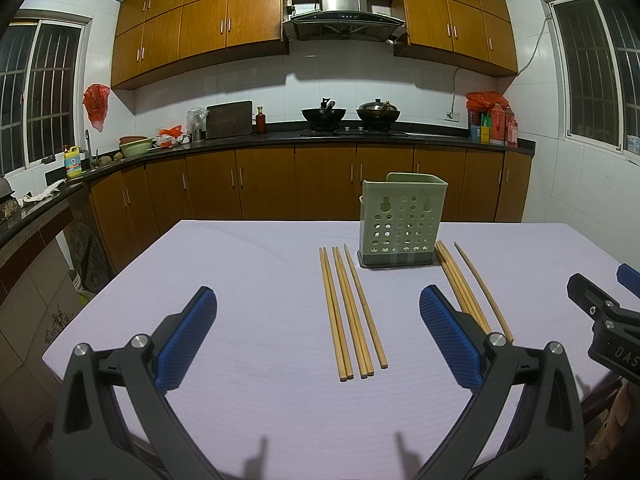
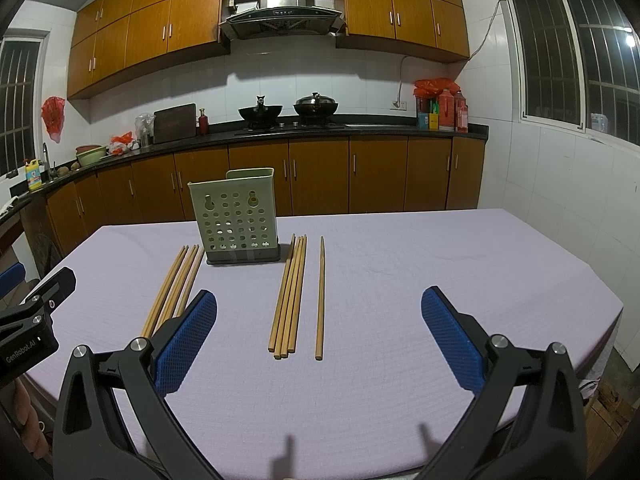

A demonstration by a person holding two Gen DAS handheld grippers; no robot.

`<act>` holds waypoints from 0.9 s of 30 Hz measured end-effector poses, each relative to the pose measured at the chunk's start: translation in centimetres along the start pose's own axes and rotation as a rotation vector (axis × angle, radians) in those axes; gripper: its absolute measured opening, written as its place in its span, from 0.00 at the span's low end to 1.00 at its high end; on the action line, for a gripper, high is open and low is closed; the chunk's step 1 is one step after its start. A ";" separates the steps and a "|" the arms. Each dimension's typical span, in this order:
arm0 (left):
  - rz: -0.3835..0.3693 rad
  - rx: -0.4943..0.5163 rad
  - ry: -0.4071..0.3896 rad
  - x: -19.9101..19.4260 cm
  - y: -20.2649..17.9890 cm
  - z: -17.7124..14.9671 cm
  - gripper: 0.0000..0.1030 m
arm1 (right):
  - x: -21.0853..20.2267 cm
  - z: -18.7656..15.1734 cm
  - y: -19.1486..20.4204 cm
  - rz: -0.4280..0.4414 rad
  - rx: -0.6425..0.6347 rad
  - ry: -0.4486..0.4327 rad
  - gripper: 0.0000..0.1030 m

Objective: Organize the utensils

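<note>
Left gripper [image 1: 318,330] and right gripper [image 2: 319,330] hover with fingers spread wide, empty; two chopstick groups [image 1: 352,312] [image 2: 289,296] flank the green holder [image 1: 402,222] near the table's [image 1: 240,280] far edge.

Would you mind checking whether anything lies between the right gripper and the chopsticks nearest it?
Nothing visible does. The right gripper is open above bare tablecloth, with the right-hand chopsticks lying directly ahead, beside the green holder.

White letters "GenRobot.AI" run along the black body of the left claw [image 2: 28,316], seen from the right wrist. From the left wrist, the right claw [image 1: 612,320] shows only "DAS", cut off at the edge. Nothing else reads clearly.
</note>
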State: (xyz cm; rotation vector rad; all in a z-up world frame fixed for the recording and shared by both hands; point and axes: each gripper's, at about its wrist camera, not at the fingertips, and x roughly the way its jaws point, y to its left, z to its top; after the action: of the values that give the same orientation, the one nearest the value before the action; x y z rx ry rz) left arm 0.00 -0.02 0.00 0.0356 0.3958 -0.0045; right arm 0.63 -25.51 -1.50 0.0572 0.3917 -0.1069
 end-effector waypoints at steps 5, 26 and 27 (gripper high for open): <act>-0.001 0.000 0.000 0.0 0.0 0.0 0.96 | 0.0 0.0 0.0 0.000 0.000 0.000 0.98; 0.000 0.001 0.000 0.0 0.0 0.0 0.96 | -0.1 0.2 -0.1 0.001 0.002 0.001 0.98; -0.001 0.001 0.000 0.0 0.0 0.0 0.96 | -0.1 0.2 -0.1 0.001 0.003 0.001 0.98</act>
State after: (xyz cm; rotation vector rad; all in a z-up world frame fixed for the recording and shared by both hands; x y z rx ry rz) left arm -0.01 -0.03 0.00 0.0362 0.3959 -0.0052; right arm 0.61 -25.58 -1.28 0.0600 0.3921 -0.1063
